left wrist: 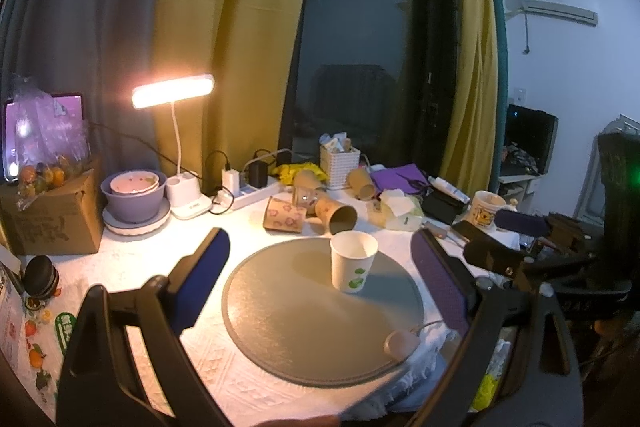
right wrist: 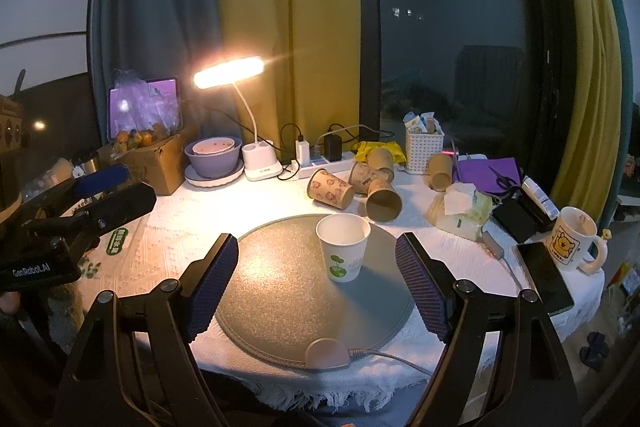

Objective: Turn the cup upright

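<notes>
A white paper cup with green leaf print stands upright, mouth up, on the round grey mat. My left gripper is open and empty, its blue pads on either side of the mat, short of the cup. My right gripper is open and empty, also short of the cup. The left gripper also shows at the left edge of the right wrist view. The right gripper shows at the right of the left wrist view.
Several brown paper cups lie on their sides behind the mat. A lit desk lamp, purple bowls, a cardboard box, a power strip, a white basket, tissues, a phone and a bear mug crowd the table.
</notes>
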A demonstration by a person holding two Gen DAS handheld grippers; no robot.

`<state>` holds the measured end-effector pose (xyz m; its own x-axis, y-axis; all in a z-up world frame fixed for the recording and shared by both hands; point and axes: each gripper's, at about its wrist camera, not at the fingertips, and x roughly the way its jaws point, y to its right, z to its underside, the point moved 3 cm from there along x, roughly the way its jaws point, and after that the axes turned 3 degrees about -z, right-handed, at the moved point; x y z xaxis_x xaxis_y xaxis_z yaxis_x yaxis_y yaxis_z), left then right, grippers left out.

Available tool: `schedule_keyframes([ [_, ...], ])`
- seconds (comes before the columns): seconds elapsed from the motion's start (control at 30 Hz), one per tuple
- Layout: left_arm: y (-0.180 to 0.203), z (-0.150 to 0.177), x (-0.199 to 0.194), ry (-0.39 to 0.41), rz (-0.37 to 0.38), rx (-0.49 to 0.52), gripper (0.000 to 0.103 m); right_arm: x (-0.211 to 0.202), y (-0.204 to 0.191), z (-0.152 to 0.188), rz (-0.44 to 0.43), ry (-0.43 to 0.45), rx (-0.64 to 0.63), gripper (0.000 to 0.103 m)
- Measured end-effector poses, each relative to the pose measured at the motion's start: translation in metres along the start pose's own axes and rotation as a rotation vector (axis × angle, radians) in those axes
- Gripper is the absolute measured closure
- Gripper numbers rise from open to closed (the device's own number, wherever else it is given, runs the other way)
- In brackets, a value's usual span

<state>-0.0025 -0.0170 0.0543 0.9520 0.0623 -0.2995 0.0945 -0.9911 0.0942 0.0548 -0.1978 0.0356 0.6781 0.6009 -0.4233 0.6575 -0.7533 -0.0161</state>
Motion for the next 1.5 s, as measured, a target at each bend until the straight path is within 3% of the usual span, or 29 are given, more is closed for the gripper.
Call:
schedule_keyframes([
  [1.5, -0.0019, 0.0001, 0.0048, -0.013, 0.012, 0.003, 0.010, 0.0023, -0.0049, -0.0004, -0.003, -0.006, 0.003, 0.020],
])
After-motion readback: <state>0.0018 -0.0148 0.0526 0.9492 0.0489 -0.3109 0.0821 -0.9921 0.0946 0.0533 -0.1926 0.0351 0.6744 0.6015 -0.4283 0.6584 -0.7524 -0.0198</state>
